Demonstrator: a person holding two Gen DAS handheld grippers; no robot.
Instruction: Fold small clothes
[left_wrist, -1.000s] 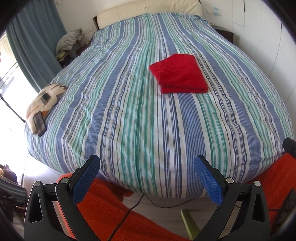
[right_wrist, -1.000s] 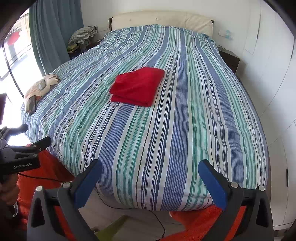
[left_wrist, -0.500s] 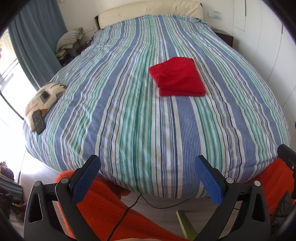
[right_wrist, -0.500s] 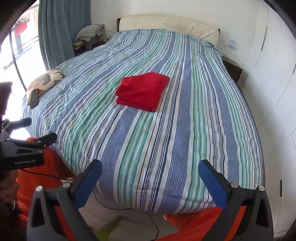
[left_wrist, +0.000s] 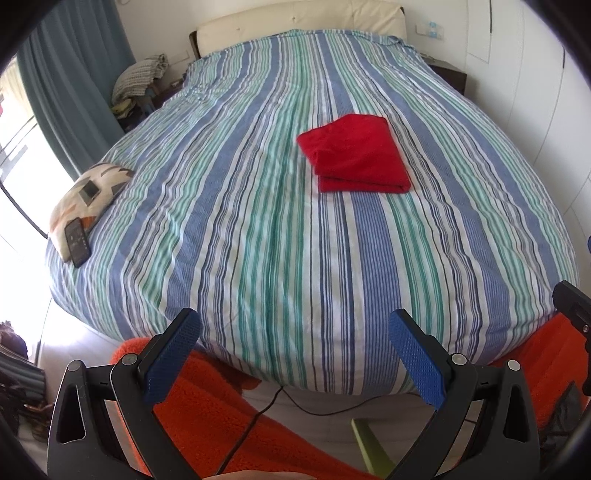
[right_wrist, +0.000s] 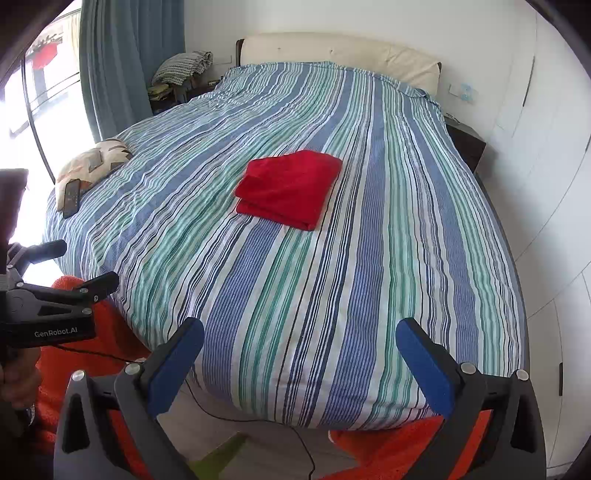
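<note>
A red garment (left_wrist: 356, 155) lies folded into a neat rectangle on the striped bed (left_wrist: 258, 240), right of the middle; it also shows in the right wrist view (right_wrist: 290, 186). My left gripper (left_wrist: 293, 339) is open and empty, held off the foot of the bed, well short of the garment. My right gripper (right_wrist: 301, 350) is open and empty too, also back at the bed's foot. The left gripper's body (right_wrist: 55, 302) shows at the left edge of the right wrist view.
A patterned cushion (left_wrist: 86, 195) with a phone (left_wrist: 77, 242) on it lies at the bed's left edge. Orange fleece (left_wrist: 207, 410) and a cable (left_wrist: 295, 400) are below the foot. Curtain (left_wrist: 70, 92) at left, white wardrobe (right_wrist: 546, 166) at right, cluttered nightstand (right_wrist: 177, 77) at the back.
Both grippers have drawn back from the bed, so the folded red garment looks farther away. Both stay open. The garment has not moved.
</note>
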